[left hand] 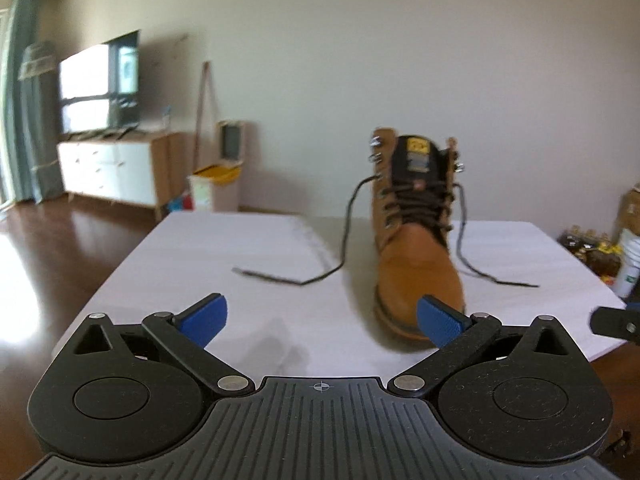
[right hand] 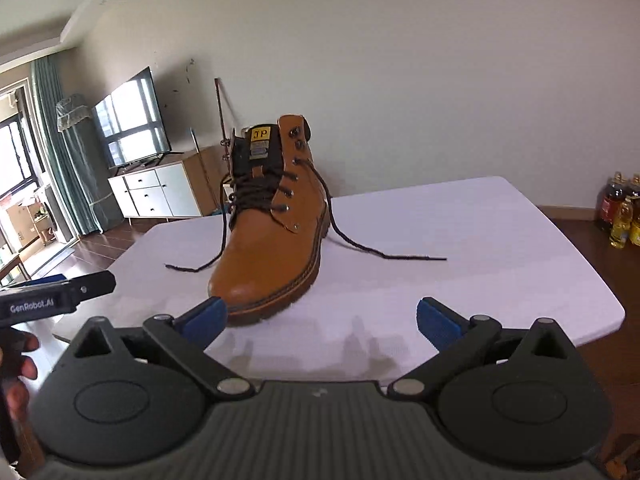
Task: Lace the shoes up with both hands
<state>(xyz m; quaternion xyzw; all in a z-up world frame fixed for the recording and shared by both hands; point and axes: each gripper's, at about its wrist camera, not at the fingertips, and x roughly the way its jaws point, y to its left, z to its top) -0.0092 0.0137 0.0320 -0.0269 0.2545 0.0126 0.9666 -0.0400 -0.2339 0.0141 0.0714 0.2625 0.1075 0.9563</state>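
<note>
A tan leather boot (left hand: 416,264) stands upright on a white table (left hand: 224,248), toe toward me. It also shows in the right wrist view (right hand: 272,240). Its dark laces are crossed partway up. One loose lace end (left hand: 288,278) lies on the table left of the boot, the other (left hand: 480,272) to its right. In the right wrist view the loose ends lie at left (right hand: 192,268) and right (right hand: 392,254). My left gripper (left hand: 322,318) is open and empty just before the toe. My right gripper (right hand: 322,318) is open and empty, right of the toe.
The left gripper's body (right hand: 56,296) shows at the left edge of the right wrist view. A TV (right hand: 132,120) on a white cabinet (right hand: 156,192) stands behind. Oil bottles (right hand: 622,216) stand on the floor at right. The table (right hand: 480,264) ends close on the near side.
</note>
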